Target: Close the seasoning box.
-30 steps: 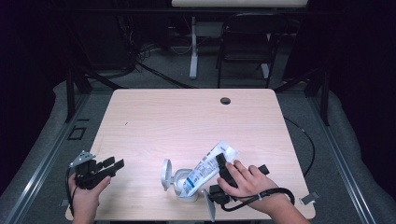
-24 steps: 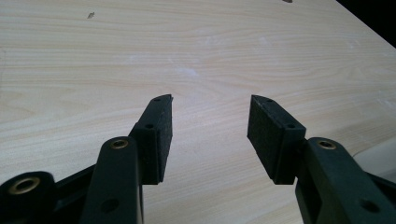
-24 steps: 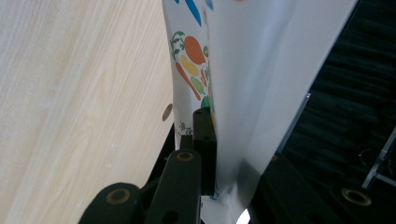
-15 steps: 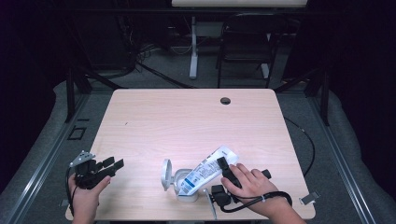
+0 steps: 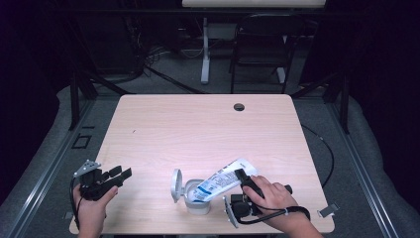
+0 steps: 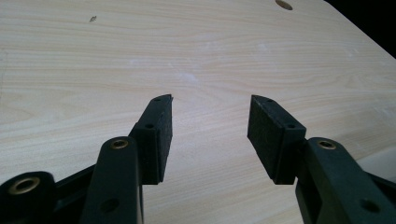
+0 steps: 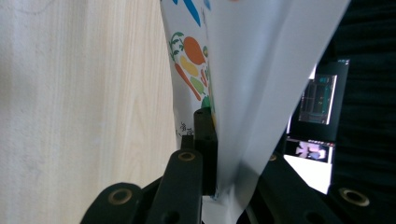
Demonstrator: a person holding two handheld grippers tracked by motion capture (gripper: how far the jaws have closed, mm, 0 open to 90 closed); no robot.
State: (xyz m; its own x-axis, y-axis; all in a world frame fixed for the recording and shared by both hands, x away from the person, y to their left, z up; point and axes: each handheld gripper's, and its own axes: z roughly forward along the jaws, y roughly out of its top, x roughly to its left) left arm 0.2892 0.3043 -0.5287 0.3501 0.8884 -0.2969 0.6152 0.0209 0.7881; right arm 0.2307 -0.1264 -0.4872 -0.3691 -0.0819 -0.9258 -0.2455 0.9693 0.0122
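the fingers of the right gripper (image 5: 241, 174) are clenched on the flat end of a white pouch (image 5: 221, 180) with printed vegetables. the pouch leans down to the left, and its lower end sits in a small white container (image 5: 198, 203) whose lid (image 5: 175, 185) stands open at its left side. the fingers of the left gripper (image 5: 120, 173) are released and hold nothing, near the left edge of the wooden counter (image 5: 198, 129), well apart from the pouch.
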